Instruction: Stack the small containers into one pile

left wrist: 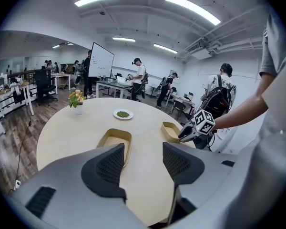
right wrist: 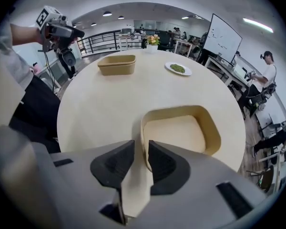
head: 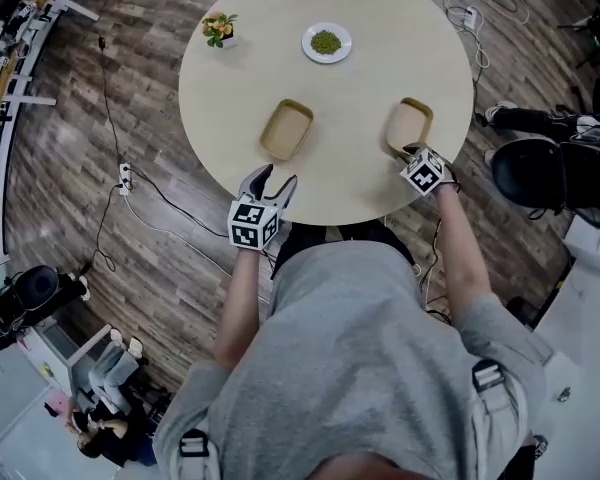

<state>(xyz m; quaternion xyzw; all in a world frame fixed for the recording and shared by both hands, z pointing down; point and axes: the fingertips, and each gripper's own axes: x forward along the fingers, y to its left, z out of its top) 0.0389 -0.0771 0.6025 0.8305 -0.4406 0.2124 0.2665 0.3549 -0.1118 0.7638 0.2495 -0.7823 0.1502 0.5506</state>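
Note:
Two tan, oblong small containers sit apart on the round table [head: 250, 58]. My right gripper [head: 410, 154] [right wrist: 140, 152] points steeply down at the near rim of the right container [head: 408, 123] [right wrist: 181, 132]. Its jaws stand narrowly apart and straddle that rim, one inside and one outside, with a thin gap still showing, so it is open. The container rests on the table. The left container [head: 286, 129] [left wrist: 115, 140] [right wrist: 117, 64] lies just ahead of my left gripper [head: 272, 183] [left wrist: 143, 151], which hovers open and empty over the table's near edge.
A white plate of green bits [head: 326, 42] and a small flower pot [head: 220, 29] stand at the table's far side. A black chair [head: 530, 173] is close on the right. Cables and a power strip [head: 125, 177] lie on the wooden floor. People stand far back in the room.

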